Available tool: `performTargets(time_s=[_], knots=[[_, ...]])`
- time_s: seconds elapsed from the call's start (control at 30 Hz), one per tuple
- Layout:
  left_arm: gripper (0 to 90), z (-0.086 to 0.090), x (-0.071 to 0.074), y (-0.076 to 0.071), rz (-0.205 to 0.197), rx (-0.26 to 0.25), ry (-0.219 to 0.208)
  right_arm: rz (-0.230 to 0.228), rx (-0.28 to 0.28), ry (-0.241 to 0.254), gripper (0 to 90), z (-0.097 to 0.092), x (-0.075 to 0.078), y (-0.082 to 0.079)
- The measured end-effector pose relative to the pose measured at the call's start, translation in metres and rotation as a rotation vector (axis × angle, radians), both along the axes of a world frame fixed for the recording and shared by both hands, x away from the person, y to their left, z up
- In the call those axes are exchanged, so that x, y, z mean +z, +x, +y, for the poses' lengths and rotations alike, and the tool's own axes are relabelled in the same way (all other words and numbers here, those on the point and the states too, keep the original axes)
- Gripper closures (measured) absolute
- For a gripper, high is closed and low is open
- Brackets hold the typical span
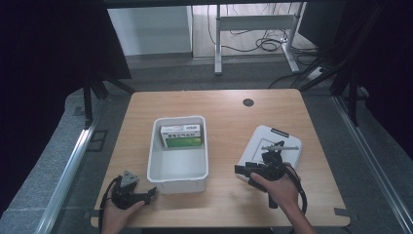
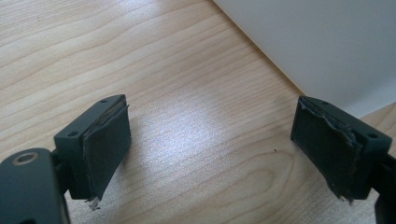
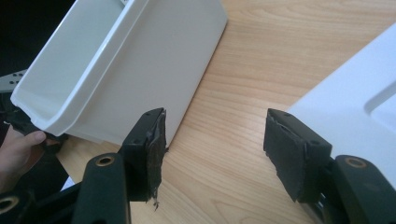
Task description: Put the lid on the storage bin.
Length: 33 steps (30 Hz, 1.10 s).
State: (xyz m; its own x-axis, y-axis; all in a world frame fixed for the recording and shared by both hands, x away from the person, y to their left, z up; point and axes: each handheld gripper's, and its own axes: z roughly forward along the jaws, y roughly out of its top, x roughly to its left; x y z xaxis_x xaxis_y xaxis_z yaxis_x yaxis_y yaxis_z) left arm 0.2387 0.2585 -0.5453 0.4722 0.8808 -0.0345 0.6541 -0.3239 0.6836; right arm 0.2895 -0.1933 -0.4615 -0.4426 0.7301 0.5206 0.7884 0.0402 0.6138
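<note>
Both tongs are held open and empty: the left tongs (image 1: 152,192) near the desk's (image 1: 224,105) front left corner, just beside the white bin (image 1: 178,178); the right tongs (image 1: 242,169) at the lid's (image 1: 287,146) near edge. A lid pickup seems next. The green box (image 1: 181,136) lies in the bin's far end.

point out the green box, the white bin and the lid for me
green box (image 1: 182,136), high view, middle of its top face
white bin (image 1: 178,185), high view, its near wall
lid (image 1: 263,139), high view, bare far-left part of its top
</note>
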Motion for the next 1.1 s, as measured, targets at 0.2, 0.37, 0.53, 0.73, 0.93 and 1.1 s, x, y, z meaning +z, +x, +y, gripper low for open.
performTargets(time_s=[0.2, 0.37, 0.53, 0.73, 0.93, 1.1], knots=[[12.0, 0.000, 0.000, 0.000, 0.000, 0.000, 0.000, -0.010, -0.007, 0.003, 39.5, -0.004, 0.011, 0.002], [12.0, 0.000, 0.000, 0.000, 0.000, 0.000, -0.001, -0.020, -0.041, 0.013, 39.8, -0.014, 0.022, 0.008], [12.0, 0.000, 0.000, 0.000, 0.000, 0.000, -0.001, -0.028, -0.064, 0.005, 39.8, -0.022, 0.031, 0.014], [12.1, 0.000, 0.000, 0.000, 0.000, 0.002, 0.000, -0.044, -0.100, -0.015, 40.3, -0.031, 0.038, 0.020], [12.1, 0.000, 0.000, 0.000, -0.001, 0.002, 0.000, -0.050, -0.142, -0.038, 40.9, -0.038, 0.046, 0.026], [12.1, 0.000, 0.000, 0.000, -0.002, 0.000, 0.002, -0.054, -0.174, -0.044, 41.2, -0.043, 0.054, 0.032]])
